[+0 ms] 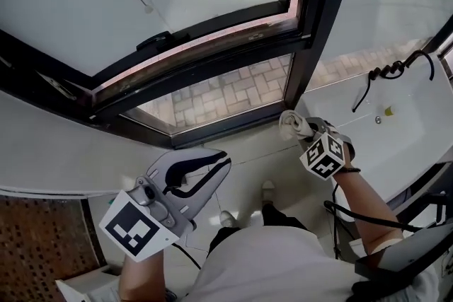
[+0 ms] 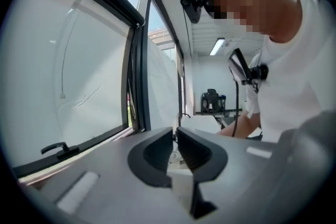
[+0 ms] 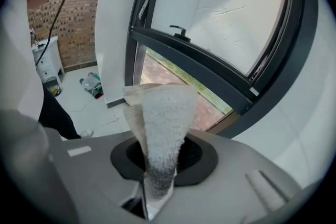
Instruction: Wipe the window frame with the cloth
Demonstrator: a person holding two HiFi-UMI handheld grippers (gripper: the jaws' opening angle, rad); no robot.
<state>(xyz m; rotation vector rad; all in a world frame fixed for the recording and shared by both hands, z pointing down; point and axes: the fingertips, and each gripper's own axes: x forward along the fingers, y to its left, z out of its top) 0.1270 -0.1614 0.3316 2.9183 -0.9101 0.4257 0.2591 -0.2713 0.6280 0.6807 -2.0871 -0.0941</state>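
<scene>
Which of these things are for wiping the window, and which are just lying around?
For the job:
- cloth, pinched in the right gripper
- black window frame

Just lying about:
- curly black cable
- bottles on the floor
- left gripper, shut and empty, doing nothing

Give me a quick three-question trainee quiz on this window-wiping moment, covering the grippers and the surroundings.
1. True or false: the left gripper holds the cloth.
2. What shows through the lower opening of the window frame? A brick paving; B water; C carpet.
3. Fill in: the right gripper has its jaws ____ on the cloth.
Key: 1 false; 2 A; 3 shut.
</scene>
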